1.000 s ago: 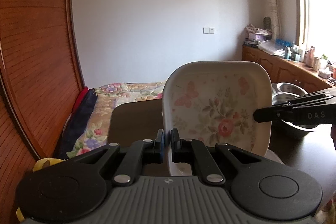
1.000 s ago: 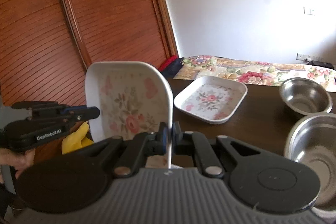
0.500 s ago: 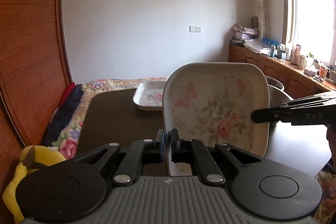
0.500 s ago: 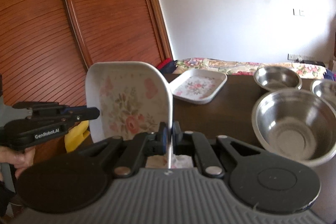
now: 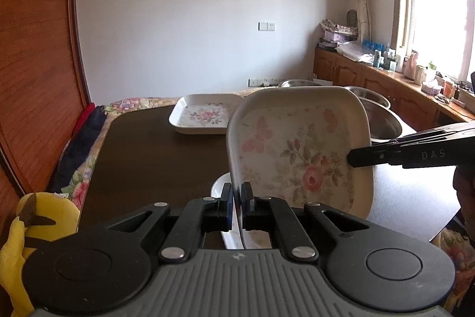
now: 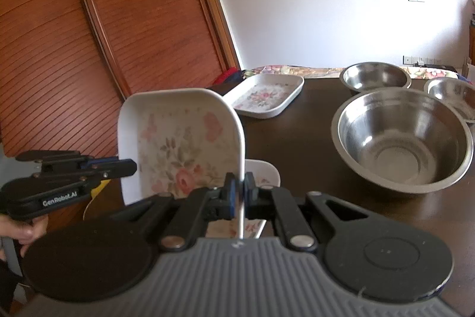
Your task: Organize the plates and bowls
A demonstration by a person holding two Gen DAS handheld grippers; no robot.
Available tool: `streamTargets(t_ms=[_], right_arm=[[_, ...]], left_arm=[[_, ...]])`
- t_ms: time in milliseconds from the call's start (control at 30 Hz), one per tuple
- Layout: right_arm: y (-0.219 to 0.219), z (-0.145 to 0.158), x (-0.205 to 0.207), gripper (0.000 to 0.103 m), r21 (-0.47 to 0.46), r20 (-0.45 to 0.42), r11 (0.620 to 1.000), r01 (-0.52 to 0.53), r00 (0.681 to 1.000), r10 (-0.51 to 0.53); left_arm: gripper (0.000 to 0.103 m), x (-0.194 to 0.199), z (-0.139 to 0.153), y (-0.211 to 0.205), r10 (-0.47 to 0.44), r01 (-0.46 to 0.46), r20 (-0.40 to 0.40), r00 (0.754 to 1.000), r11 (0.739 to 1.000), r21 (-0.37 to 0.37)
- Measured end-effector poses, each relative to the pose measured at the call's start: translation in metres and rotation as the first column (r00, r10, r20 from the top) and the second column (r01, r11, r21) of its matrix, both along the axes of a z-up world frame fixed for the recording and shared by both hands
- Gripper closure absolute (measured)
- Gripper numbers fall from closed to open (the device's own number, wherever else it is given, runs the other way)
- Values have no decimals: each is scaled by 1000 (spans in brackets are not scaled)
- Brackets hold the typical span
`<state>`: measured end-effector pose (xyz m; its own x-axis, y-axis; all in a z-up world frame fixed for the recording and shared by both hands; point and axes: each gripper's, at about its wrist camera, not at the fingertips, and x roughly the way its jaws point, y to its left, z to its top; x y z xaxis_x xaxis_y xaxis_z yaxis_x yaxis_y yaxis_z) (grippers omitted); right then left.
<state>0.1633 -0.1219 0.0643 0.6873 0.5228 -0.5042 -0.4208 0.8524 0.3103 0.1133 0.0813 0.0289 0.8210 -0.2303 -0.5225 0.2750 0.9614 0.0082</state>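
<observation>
I hold a square white plate with a rose print [image 5: 299, 150] [image 6: 178, 144] upright on its edge above the dark table [image 5: 148, 153]. My left gripper [image 5: 236, 198] [image 6: 130, 167] is shut on its left rim. My right gripper [image 6: 242, 192] [image 5: 351, 158] is shut on the opposite rim. Just below lies another white plate [image 5: 219, 189] [image 6: 264, 174], mostly hidden. A third floral plate [image 5: 204, 116] [image 6: 264, 94] rests flat farther back. A large steel bowl [image 6: 403, 138] [image 5: 380, 118] sits to the right, with two smaller steel bowls [image 6: 375, 76] [image 6: 454, 94] behind it.
A wooden slatted door [image 6: 89, 34] stands along the left side. A yellow soft toy [image 5: 26, 228] sits by the table's near left corner. A floral bedspread [image 5: 133, 103] lies beyond the table's far edge. A person's hand [image 6: 17, 228] grips the left tool.
Both grippers carried the upright plate forward and down over the table. The far plate and the bowls have come nearer, and a white plate now shows beneath the held one.
</observation>
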Motion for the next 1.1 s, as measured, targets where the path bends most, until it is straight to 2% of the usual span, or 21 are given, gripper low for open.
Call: streamTargets(t_ms=[267, 700, 1100], right_arm=[[-1, -7, 6, 96, 4, -36, 1000, -4, 999, 4], [-1, -11, 8, 95, 0, -46, 1000, 12, 999, -12], [11, -24, 10, 95, -53, -48, 998, 30, 998, -32]], left_arm=[[68, 2, -5, -2, -8, 8, -29, 1000, 1000, -1], [66, 14, -16, -5, 5, -4, -57, 998, 1000, 14], [65, 29, -32, -4, 28, -26, -91, 995, 999, 18]])
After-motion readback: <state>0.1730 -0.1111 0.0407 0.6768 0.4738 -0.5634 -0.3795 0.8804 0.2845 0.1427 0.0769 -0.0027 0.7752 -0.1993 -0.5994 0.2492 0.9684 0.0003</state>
